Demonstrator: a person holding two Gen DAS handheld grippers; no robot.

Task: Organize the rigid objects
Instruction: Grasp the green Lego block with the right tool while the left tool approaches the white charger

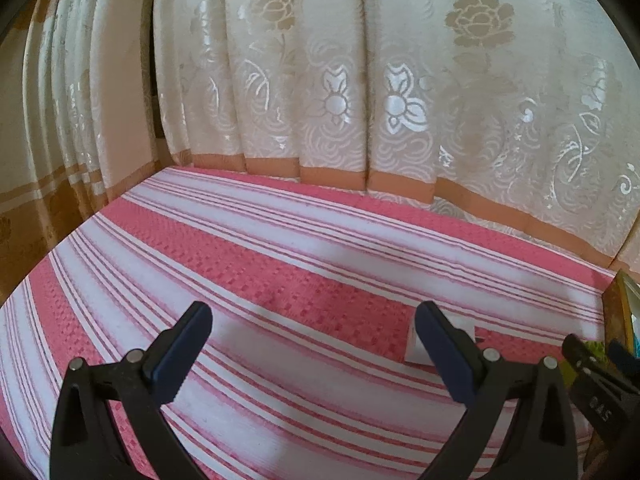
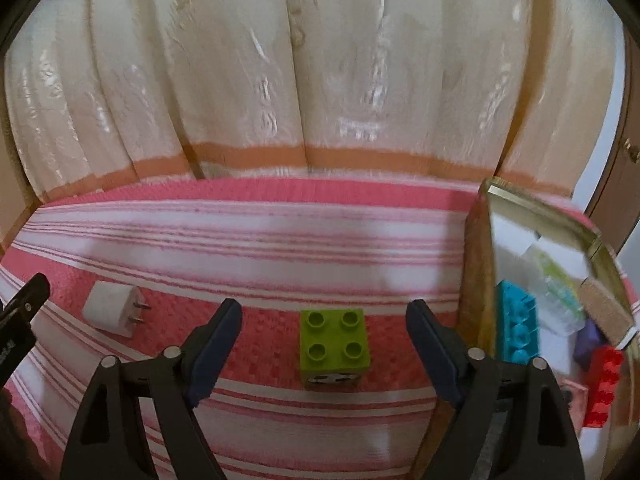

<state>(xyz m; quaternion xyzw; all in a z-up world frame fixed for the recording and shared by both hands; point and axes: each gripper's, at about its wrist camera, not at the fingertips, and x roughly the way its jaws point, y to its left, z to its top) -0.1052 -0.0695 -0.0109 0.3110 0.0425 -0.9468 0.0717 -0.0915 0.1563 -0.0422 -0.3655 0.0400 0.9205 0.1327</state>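
Right wrist view shows the right gripper [image 2: 324,344] with fingers spread, nothing pinched, the green brick [image 2: 334,346] lying between them on the striped bedspread [image 2: 280,240], the white charger [image 2: 110,311] at ten o'clock, while the left gripper [image 1: 312,344] gapes empty

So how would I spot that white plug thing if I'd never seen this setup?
Find the pink-and-white striped cloth. Left of the green block, which stands between the open right gripper fingers, lies the white charger. It alone is white, with two metal prongs.
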